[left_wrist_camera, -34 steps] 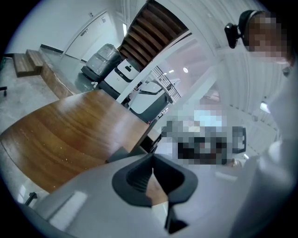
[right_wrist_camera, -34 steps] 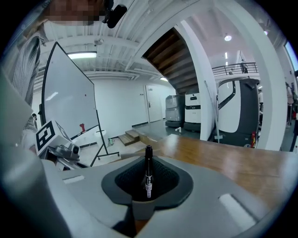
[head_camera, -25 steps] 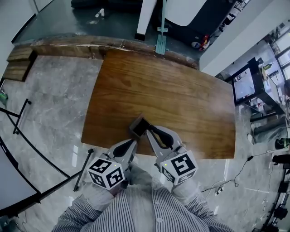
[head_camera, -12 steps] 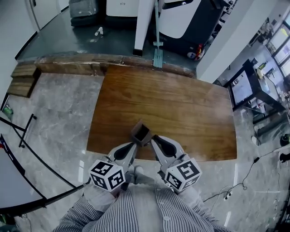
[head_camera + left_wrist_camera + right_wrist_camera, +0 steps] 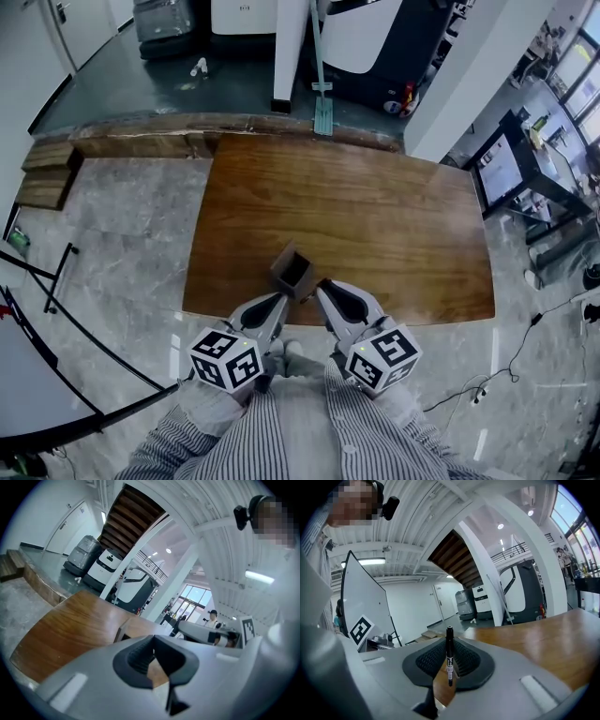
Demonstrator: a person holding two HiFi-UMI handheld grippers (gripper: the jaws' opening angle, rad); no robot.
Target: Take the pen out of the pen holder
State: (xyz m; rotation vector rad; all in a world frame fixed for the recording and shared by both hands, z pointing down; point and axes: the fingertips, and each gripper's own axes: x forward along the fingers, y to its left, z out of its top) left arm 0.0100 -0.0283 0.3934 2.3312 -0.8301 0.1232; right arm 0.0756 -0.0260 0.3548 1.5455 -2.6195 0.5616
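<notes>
Right tongs [image 5: 325, 287] pinch thin pen [image 5: 449, 654] upright; left tongs [image 5: 278, 300] closed, empty. Risk: pen slips if pinch weakens; pen holder [image 5: 292, 271] at 10 o'clock gets knocked.

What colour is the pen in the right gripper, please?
Black pen with a white label band; clearest in the right gripper view.

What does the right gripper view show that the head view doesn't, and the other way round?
Only the right gripper view shows the black pen, held upright by the right gripper, and a whiteboard behind. Only the head view shows the pen holder near the table's near edge, just ahead of the left gripper. Both show the wooden table.
</notes>
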